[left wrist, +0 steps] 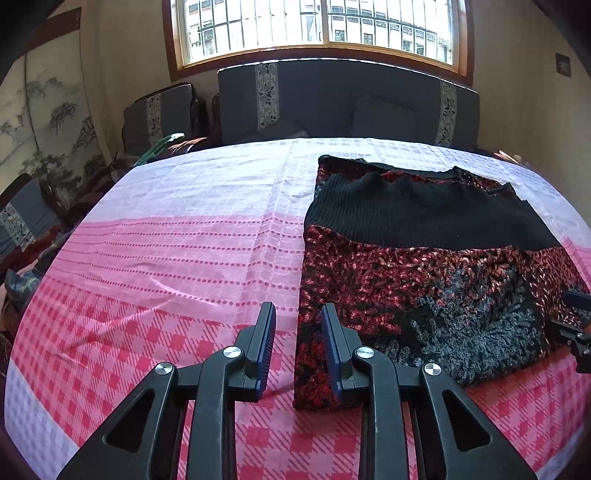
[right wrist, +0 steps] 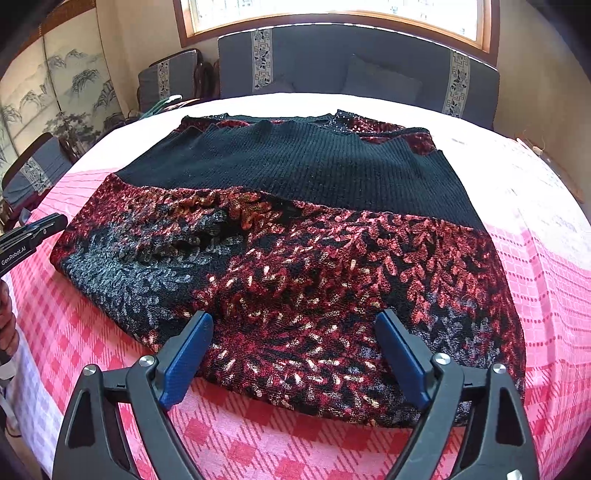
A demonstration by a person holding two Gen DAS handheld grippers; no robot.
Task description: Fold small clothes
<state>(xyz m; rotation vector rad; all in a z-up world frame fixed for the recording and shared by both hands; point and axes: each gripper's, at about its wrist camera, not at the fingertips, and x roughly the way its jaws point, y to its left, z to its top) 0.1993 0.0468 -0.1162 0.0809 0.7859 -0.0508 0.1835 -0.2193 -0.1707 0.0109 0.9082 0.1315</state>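
The folded sweater (right wrist: 288, 236) lay on the table (left wrist: 147, 258), long axis left to right; right fingers (right wrist: 295, 354) spread, empty, over its near edge, left fingers (left wrist: 298, 347) released, straddling its left edge

My left gripper (left wrist: 298, 314): only fingers and linkage show, body cut by the bottom edge. Its right finger (left wrist: 334, 343) covers a strip of the sweater (left wrist: 424, 288) edge, so can't tell if the pad touches the knit. Same view, my right gripper (left wrist: 574, 325) is clipped by the right edge; jaws not visible there. Right wrist view: the sweater's near hem runs behind my right gripper (right wrist: 293, 343) fingers. Left gripper (right wrist: 33, 232) is chopped by the left edge, and only a sliver of my hand (right wrist: 7, 317) shows. Window (right wrist: 332, 14) is blown out, nothing readable outside. Stuff piled left of the tablecloth (left wrist: 147, 258) is too dark and warped to ID.
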